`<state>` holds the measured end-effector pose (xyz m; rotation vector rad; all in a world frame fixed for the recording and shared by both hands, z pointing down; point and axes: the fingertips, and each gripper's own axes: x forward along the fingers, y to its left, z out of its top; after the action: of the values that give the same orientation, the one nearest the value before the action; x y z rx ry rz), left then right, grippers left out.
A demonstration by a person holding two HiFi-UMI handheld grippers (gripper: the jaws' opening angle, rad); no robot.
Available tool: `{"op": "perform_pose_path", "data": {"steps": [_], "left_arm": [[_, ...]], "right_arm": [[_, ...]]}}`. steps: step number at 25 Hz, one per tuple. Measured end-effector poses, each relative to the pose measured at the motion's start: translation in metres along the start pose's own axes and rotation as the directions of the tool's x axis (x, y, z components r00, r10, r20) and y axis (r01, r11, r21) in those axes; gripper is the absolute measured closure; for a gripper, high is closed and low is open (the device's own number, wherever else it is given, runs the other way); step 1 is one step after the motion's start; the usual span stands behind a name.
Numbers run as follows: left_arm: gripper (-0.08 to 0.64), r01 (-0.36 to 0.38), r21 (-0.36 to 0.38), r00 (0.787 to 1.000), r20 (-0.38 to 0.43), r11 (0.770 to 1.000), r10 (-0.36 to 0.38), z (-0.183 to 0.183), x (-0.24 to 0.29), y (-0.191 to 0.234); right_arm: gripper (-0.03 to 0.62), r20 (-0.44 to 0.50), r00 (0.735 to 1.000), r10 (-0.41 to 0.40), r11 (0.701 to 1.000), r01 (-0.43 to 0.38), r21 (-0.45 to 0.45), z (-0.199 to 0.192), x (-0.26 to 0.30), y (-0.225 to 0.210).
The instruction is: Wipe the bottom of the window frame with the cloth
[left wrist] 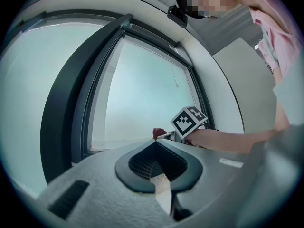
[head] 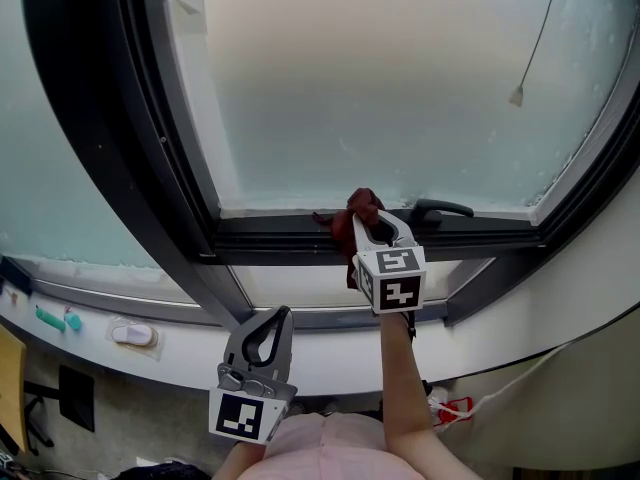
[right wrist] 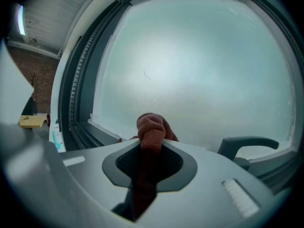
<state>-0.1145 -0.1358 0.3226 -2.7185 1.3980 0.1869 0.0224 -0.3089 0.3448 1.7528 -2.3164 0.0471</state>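
A dark red cloth (head: 358,216) is bunched at the bottom rail of the black window frame (head: 280,236), under the frosted pane. My right gripper (head: 372,224) is shut on the cloth (right wrist: 151,129), which sticks out past the jaw tips and hangs back between them. The cloth touches the rail just left of the black window handle (head: 440,209). My left gripper (head: 272,320) hangs lower, over the white sill, shut with nothing in it. From the left gripper view, the right gripper's marker cube (left wrist: 189,121) and a bit of cloth (left wrist: 157,133) show ahead.
The window handle (right wrist: 247,144) stands close to the right of the cloth. A slanted black mullion (head: 130,158) runs down at the left. On the white sill (head: 200,353) lie a teal item (head: 52,319) and a small white object (head: 133,335). A blind cord (head: 530,58) hangs at upper right.
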Motion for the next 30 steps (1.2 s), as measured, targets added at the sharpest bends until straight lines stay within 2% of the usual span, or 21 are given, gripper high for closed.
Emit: {"op": "perform_pose_path", "data": {"steps": [2, 6, 10, 15, 25, 28, 30], "left_arm": [[0.565, 0.012, 0.027, 1.000, -0.028, 1.000, -0.011, -0.006, -0.002, -0.002], [0.565, -0.002, 0.005, 1.000, -0.009, 1.000, 0.002, -0.001, -0.001, -0.003], [0.565, 0.003, 0.030, 1.000, -0.028, 1.000, -0.002, -0.005, -0.002, -0.004], [0.565, -0.014, -0.006, 1.000, 0.017, 1.000, 0.014, 0.004, 0.000, -0.005], [0.565, -0.061, 0.012, 0.998, 0.029, 0.998, 0.060, 0.009, -0.016, 0.009], [0.565, -0.074, 0.017, 0.997, 0.038, 0.997, 0.073, 0.012, -0.023, 0.013], [0.565, -0.082, 0.023, 0.996, 0.040, 0.996, 0.081, 0.014, -0.028, 0.016]], "right_arm": [[0.523, 0.001, 1.000, -0.001, 1.000, 0.001, 0.005, -0.001, -0.001, -0.003], [0.523, 0.007, 1.000, -0.019, 1.000, 0.019, 0.005, -0.002, -0.005, -0.011], [0.523, 0.015, 0.999, -0.032, 0.999, 0.031, 0.020, -0.005, -0.008, -0.020], [0.523, 0.029, 0.999, -0.043, 0.999, 0.043, 0.005, -0.004, -0.009, -0.020], [0.522, 0.061, 0.993, -0.099, 0.994, 0.101, -0.031, -0.003, -0.011, -0.020], [0.522, 0.076, 0.992, -0.106, 0.994, 0.106, 0.001, 0.000, -0.013, -0.019], [0.522, 0.127, 0.986, -0.105, 0.994, 0.101, 0.044, 0.011, -0.021, -0.017]]}}
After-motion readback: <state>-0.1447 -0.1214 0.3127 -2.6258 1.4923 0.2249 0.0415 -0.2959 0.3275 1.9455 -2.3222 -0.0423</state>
